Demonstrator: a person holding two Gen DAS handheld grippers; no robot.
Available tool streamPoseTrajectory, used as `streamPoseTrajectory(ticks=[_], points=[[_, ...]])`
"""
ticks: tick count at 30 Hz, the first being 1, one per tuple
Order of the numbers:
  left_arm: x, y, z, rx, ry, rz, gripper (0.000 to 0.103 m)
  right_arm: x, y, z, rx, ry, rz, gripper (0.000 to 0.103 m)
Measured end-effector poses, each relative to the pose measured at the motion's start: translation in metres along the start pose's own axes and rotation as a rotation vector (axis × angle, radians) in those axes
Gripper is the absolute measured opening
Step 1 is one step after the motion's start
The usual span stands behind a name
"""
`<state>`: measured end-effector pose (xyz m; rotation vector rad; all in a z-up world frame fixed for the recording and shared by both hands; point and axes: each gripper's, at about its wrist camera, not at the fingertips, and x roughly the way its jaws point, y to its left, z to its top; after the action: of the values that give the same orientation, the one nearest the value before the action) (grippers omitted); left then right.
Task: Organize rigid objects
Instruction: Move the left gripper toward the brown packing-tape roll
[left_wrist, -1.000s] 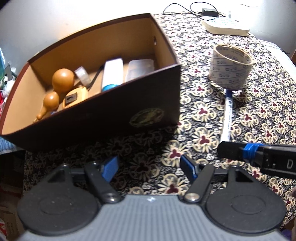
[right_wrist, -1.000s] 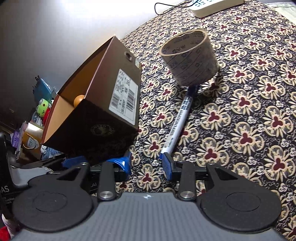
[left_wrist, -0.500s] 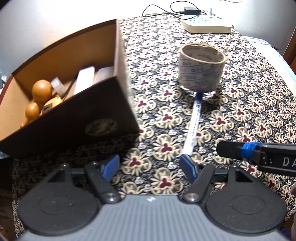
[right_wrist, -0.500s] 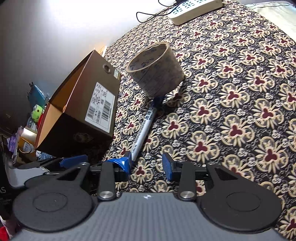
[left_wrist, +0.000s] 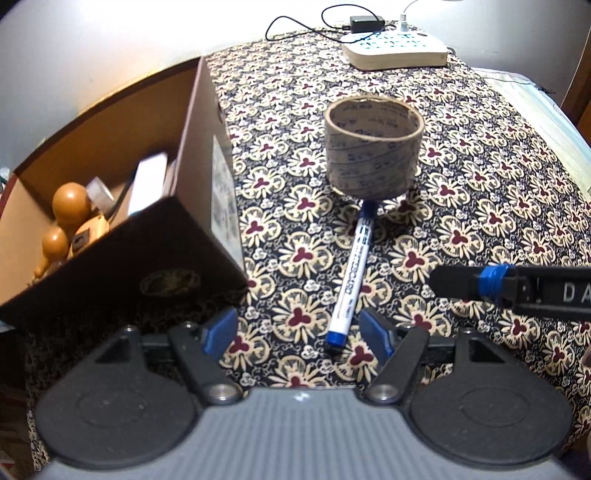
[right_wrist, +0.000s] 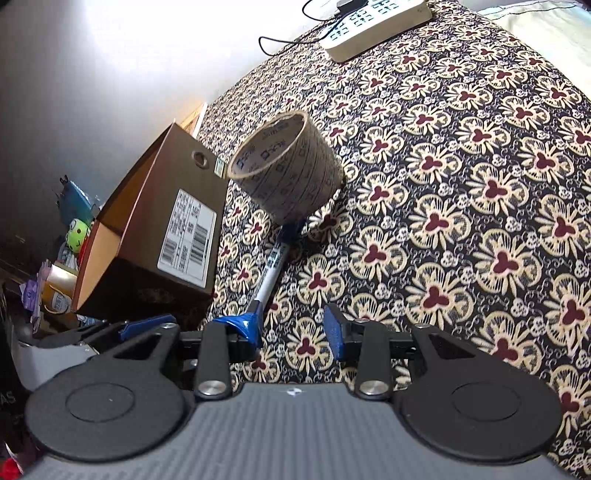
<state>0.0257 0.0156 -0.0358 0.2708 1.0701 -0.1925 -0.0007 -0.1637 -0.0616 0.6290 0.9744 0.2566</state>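
Pen (left_wrist: 354, 277): lies on the patterned cloth (left_wrist: 480, 206), far tip tucked under the tape roll (left_wrist: 373, 151), near end between the left gripper's (left_wrist: 297, 334) blue pads.
Left jaws: spread wide, holding nothing, not touching the pen.
Right gripper (right_wrist: 291, 330): jaws apart, empty; left pad just at the pen's near end.
Box (left_wrist: 173, 273): stands left of the pen.
Change: box sits further left in both views than a second ago; pen now between the left pads.
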Motion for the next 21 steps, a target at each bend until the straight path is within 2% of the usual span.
streamPoseTrajectory(ticks=[13,21], points=[[0.002,-0.008,0.016,0.005,0.002,-0.018,0.072,-0.01,-0.02,0.015,0.071,-0.056,-0.003,0.019],[0.006,-0.016,0.018,0.02,0.011,-0.025,0.072,-0.011,-0.028,0.012,0.097,-0.043,-0.003,0.019]])
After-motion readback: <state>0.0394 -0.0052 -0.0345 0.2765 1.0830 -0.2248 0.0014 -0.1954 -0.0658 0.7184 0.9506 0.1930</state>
